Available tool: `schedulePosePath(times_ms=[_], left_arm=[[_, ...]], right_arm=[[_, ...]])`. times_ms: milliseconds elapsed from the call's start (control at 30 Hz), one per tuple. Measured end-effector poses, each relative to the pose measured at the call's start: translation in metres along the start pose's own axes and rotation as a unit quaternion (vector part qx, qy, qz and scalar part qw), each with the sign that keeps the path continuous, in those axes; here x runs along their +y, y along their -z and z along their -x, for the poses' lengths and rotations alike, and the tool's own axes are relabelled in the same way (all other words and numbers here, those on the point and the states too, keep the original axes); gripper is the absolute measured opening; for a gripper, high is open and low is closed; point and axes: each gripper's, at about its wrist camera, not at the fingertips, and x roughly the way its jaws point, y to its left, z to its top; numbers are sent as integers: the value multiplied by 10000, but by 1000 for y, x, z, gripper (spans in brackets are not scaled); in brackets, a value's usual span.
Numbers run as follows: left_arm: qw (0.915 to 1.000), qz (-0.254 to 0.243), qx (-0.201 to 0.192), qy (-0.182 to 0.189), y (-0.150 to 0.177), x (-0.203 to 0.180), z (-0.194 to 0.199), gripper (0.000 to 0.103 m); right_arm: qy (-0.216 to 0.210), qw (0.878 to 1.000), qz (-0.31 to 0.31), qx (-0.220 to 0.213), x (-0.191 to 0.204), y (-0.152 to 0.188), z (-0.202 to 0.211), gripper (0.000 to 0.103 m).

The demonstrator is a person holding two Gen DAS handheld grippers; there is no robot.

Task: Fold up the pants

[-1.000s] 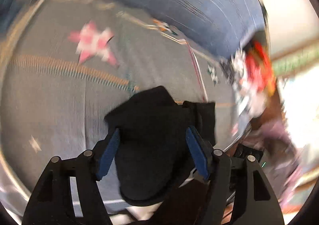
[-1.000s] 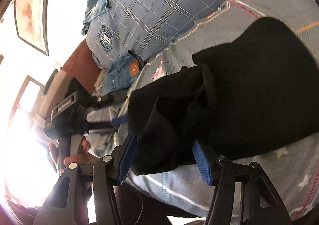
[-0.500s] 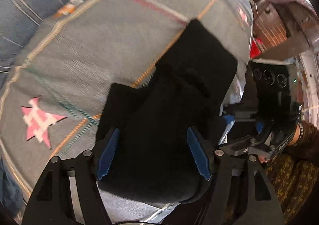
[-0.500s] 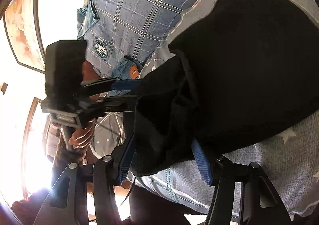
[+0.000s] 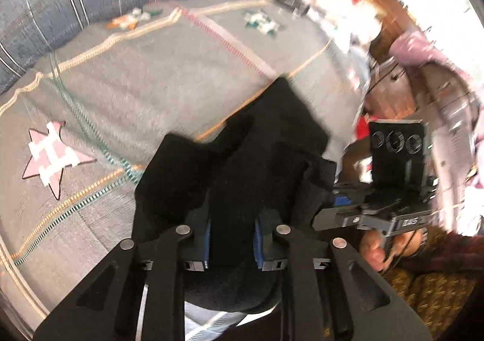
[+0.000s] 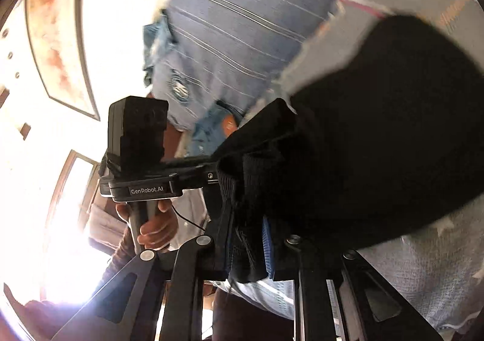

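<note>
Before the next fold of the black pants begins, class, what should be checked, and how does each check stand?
1. Left gripper closing, black pants between its fingers: ok.
2. Right gripper closing on the pants' ribbed edge: ok.
3. Both grippers at the near edge: ok.
4. Pants lying on the grey blanket: ok.
5. Pants lying flat: not ok, bunched.
6. Grip firm enough to lift: cannot tell.

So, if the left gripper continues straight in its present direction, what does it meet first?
The black pants. The left gripper is closing with that cloth between its pads; beyond lies the grey blanket, though depth is unclear.
</note>
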Motion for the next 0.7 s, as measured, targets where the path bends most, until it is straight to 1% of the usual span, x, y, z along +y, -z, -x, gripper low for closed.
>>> schedulePosePath(times_ms=[67,133,233,333,400,467,500,567,600,633,700], left_arm=[[9997,-5,-232,81,-6,-11,15,18],[9991,-38,-389,168,-18,-24,21,18],[9989,-203,-388,137,-43,-48,4,18],[9994,-317,-118,34,-69,-60,-32,19],[9991,-383,110,-154,-78,-68,-65,21],[9980,-315,362,-419,-84,-69,-98,25],[9976,-263,393,-500,-86,-67,-109,30],[9985,-55,345,-430,-88,-65,-112,32],[9987,43,336,-376,-88,-63,-108,32],[9988,147,323,-326,-87,-62,-103,32],[9989,271,209,-326,-83,-61,-87,32]], right_arm=[[-119,9998,68,-165,8,-6,10,16],[-257,9987,98,-418,11,-11,29,16],[-300,9965,69,-783,7,-17,53,16],[-119,9932,-55,-1156,-11,-21,80,16],[73,9908,-263,-1328,-31,-20,94,16],[423,9883,-390,-1411,-52,-17,104,16],[648,9868,-478,-1403,-65,-14,106,16],[974,9849,-571,-1313,-81,-11,103,16],[943,9853,-591,-1299,-86,-8,104,16],[916,9852,-587,-1323,-88,-7,106,19],[1004,9859,-359,-1292,-79,-7,107,20]])
